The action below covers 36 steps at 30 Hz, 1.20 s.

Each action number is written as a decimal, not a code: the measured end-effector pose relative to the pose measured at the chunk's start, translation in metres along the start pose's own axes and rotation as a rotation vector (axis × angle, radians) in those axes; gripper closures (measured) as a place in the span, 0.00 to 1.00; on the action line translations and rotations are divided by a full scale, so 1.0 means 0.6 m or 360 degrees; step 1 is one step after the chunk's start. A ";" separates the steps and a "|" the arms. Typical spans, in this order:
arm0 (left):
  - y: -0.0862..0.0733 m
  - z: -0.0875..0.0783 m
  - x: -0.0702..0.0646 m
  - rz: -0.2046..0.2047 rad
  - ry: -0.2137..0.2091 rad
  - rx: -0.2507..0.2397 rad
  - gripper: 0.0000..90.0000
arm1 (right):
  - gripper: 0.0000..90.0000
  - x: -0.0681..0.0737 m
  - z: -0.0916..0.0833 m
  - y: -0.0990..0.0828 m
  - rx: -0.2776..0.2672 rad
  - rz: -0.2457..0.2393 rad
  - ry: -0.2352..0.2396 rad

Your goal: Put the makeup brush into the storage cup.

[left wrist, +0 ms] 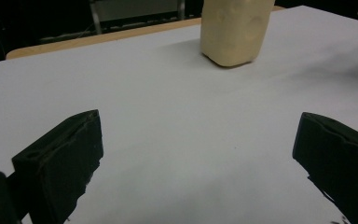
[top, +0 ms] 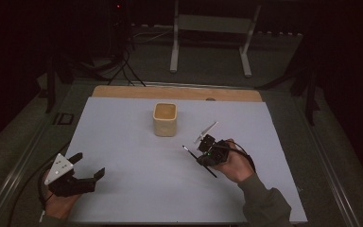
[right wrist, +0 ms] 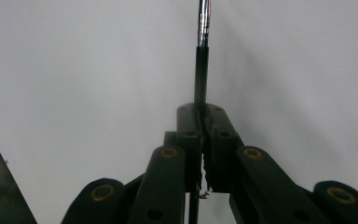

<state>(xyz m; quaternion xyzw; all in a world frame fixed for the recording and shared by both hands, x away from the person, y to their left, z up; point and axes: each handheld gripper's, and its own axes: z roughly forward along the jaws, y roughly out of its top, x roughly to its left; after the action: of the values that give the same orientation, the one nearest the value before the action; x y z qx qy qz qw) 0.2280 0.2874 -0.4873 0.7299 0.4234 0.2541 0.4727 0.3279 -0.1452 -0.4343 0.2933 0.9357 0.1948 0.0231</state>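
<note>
A cream square cup (top: pixel 165 119) stands upright near the middle of the white mat; the left gripper view has the cup (left wrist: pixel 233 30) at its top. A thin black pen with a silver tip (top: pixel 189 150) lies slanted in my right gripper (top: pixel 203 158), right of and nearer than the cup. In the right gripper view the jaws of the right gripper (right wrist: pixel 203 112) are shut on the pen (right wrist: pixel 201 65), which sticks out beyond them. My left gripper (top: pixel 90 165) rests at the mat's near left, open and holding nothing, with its black fingers (left wrist: pixel 65 154) spread wide.
The white mat (top: pixel 137 189) covers a wooden table whose far edge (top: pixel 123 91) shows bare. A small black object (top: pixel 64 118) lies off the mat's left side. A white metal frame (top: pixel 212 28) and cables stand on the dark floor beyond.
</note>
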 end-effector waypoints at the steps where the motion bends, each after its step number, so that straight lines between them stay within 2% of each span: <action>1: 0.000 0.000 0.000 0.0000 0.0000 0.0000 0.03 | 0.95 -0.001 -0.001 0.001 -0.0010 0.0001 -0.0001; 18: 0.000 0.001 0.000 0.0003 -0.0003 0.0008 0.03 | 0.95 -0.009 -0.019 0.015 -0.0170 0.0070 -0.0047; 27: 0.000 0.001 -0.001 0.0004 -0.0003 0.0010 0.03 | 0.95 -0.012 -0.023 0.019 -0.0220 0.0062 -0.0050; 36: 0.000 0.001 0.000 0.0005 -0.0004 0.0011 0.03 | 0.95 -0.017 -0.026 0.021 -0.0289 0.0086 -0.0059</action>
<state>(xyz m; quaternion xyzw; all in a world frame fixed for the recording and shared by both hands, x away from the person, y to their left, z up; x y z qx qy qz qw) 0.2285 0.2867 -0.4878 0.7325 0.4223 0.2525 0.4704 0.3407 -0.1469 -0.4156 0.3186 0.9054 0.2738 0.0616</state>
